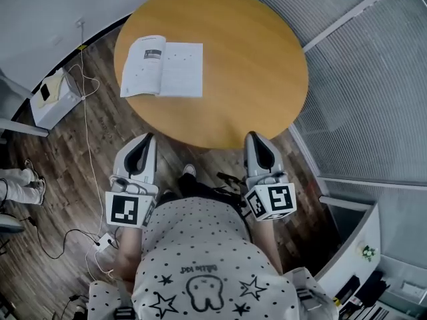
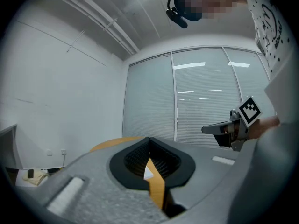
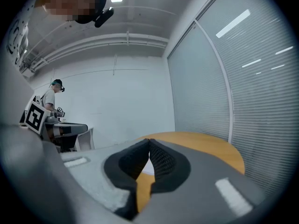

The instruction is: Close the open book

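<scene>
1. Head view: open book point(image 1: 162, 67) flat, pages up, on far-left part of round wooden surface point(image 1: 247, 65). Left tool point(image 1: 148, 139) and right tool point(image 1: 252, 137) at near edge of surface, side by side, well apart from book, touching nothing.
2. Left gripper view: left tool point(image 2: 149, 141) fully closed, pads together, nothing held. Orange surface just beyond tips. Right tool point(image 2: 219, 129) off to the right.
3. Right gripper view: right tool point(image 3: 149, 141) also closed, pads meeting, nothing gripped. Surface ahead. Small white patch past the tips, too small to tell.
</scene>
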